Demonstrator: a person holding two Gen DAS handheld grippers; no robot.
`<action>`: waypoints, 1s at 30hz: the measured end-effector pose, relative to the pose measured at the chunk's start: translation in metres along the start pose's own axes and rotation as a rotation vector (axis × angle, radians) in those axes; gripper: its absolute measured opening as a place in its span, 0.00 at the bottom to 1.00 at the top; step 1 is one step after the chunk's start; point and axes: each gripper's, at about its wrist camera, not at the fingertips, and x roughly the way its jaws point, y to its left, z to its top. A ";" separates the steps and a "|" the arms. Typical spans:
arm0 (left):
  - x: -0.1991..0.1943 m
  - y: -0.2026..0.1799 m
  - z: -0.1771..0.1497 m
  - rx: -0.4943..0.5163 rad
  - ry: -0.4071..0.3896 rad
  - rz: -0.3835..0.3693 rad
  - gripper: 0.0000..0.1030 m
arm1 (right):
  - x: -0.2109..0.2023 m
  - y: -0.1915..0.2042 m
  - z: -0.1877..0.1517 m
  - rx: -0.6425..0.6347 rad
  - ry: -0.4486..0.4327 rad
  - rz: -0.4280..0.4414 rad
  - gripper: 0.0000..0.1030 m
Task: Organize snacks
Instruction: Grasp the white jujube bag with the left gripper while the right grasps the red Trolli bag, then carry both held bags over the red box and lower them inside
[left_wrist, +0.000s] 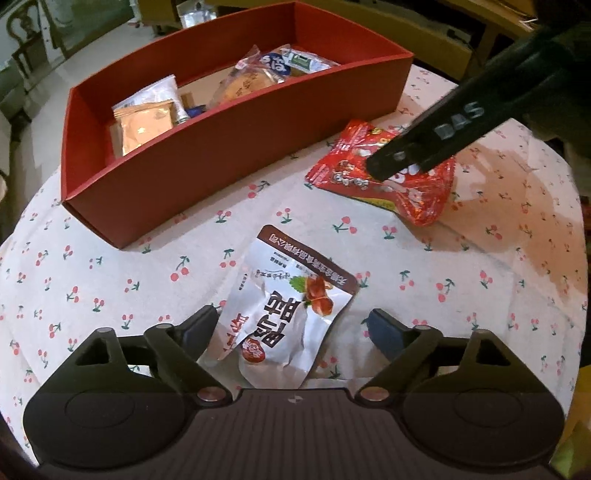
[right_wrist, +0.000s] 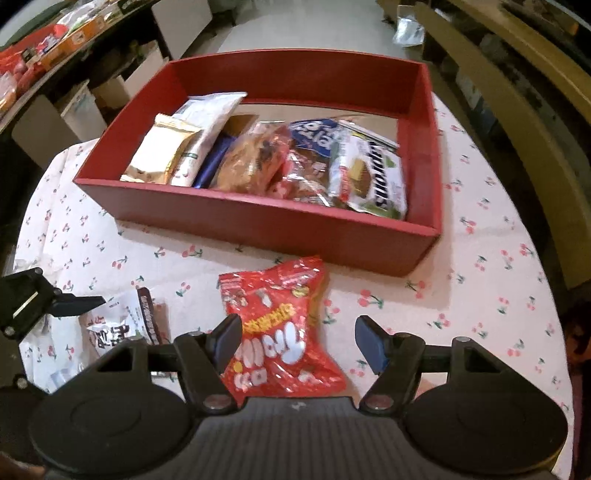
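The left claw (left_wrist: 291, 328) gapes over the white snack pouch (left_wrist: 291, 306); the right claw (right_wrist: 299, 339) gapes over the red candy bag (right_wrist: 280, 332). The red box (right_wrist: 258, 225) sits at twelve o'clock on the tabletop (right_wrist: 480, 295).

A cherry-print tablecloth (left_wrist: 110, 266) covers the round table, with a wooden chair (right_wrist: 517, 110) just beside it.

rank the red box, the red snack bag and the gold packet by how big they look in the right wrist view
1. red box, clearly the largest
2. red snack bag
3. gold packet

The bag lies nearer the camera than the packet, so part of that gap may be nearness.
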 end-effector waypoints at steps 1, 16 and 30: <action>0.001 0.000 0.000 0.001 0.003 0.000 0.91 | 0.004 0.002 0.002 -0.004 0.007 0.002 0.93; 0.001 0.000 0.005 -0.025 0.002 -0.006 0.66 | 0.005 0.025 -0.015 -0.127 0.019 -0.080 0.72; 0.002 -0.002 0.004 -0.079 0.016 0.040 0.74 | 0.008 0.030 -0.021 -0.129 0.037 -0.074 0.75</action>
